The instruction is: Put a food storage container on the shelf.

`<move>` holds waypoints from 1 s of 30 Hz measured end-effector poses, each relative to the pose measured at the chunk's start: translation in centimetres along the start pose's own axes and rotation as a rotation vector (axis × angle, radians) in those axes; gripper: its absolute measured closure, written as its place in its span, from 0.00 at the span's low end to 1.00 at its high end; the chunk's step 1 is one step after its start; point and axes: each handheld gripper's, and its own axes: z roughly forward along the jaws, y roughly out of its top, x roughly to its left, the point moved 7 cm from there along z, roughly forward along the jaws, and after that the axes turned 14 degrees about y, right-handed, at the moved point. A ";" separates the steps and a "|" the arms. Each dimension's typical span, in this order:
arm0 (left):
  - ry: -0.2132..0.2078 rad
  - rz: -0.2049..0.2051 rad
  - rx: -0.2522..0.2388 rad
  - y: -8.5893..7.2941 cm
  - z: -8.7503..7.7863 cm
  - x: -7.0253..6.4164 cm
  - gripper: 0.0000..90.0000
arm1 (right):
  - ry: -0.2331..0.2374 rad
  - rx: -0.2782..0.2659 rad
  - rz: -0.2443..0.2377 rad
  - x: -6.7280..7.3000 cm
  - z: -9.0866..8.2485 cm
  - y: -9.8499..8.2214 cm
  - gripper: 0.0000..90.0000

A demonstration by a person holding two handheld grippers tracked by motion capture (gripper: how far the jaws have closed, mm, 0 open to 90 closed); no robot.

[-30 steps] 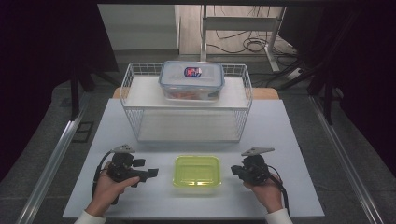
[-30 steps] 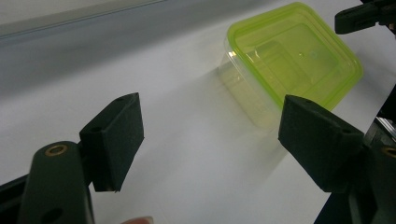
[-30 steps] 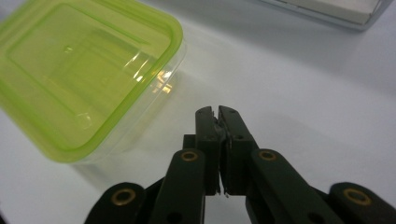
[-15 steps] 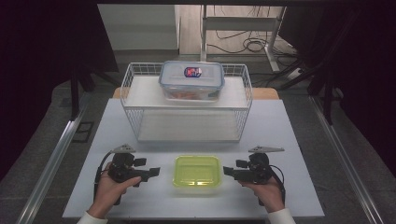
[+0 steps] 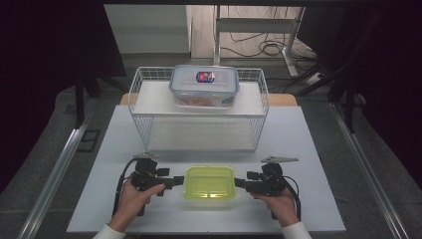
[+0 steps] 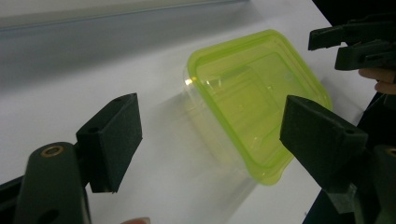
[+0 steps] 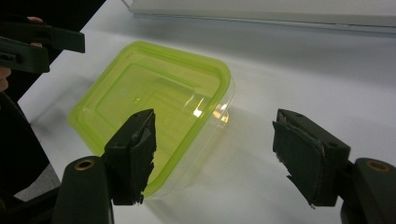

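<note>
A clear container with a lime-green lid [image 5: 209,182] lies flat on the white table near its front edge. My left gripper [image 5: 176,181] points at its left side, open, tips just short of the lid. In the left gripper view the container [image 6: 252,98] lies ahead, between the wide jaws of that gripper [image 6: 215,144], untouched. My right gripper [image 5: 239,183] faces its right side. Its jaws have just been opening wide, then closing a little. In the right gripper view that gripper [image 7: 219,156] stands open, with the container's [image 7: 154,102] near corner by the left jaw and no pad pressing on it.
A white wire basket [image 5: 199,112] stands behind, mid-table. A clear lidded box [image 5: 204,85] with food inside rests on the white shelf on top of it. The white tabletop [image 5: 308,139] has free room left and right. Dark floor and cables lie beyond.
My left gripper has slid right toward the green-lidded container. My right gripper's jaws have gone from shut to open, with its tips pointing at the container's right side.
</note>
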 end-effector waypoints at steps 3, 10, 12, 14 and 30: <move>-0.015 -0.014 0.013 0.1 0.8 -0.4 0.24 | 0.001 -0.002 0.003 0.0 0.1 0.0 0.35; -0.054 -0.063 0.059 0.0 2.5 -0.7 0.29 | 0.003 0.005 0.018 -0.3 0.7 -0.1 0.39; -0.066 -0.075 0.066 0.0 2.7 -0.7 0.31 | 0.011 0.007 0.026 -0.4 0.8 -0.1 0.40; -0.078 -0.078 0.067 0.0 2.9 -0.6 0.35 | 0.023 0.010 0.030 -0.4 1.1 -0.2 0.41; -0.145 -0.099 0.112 -1.0 3.8 -1.2 0.57 | 0.112 0.015 0.132 -0.3 3.2 -0.6 0.63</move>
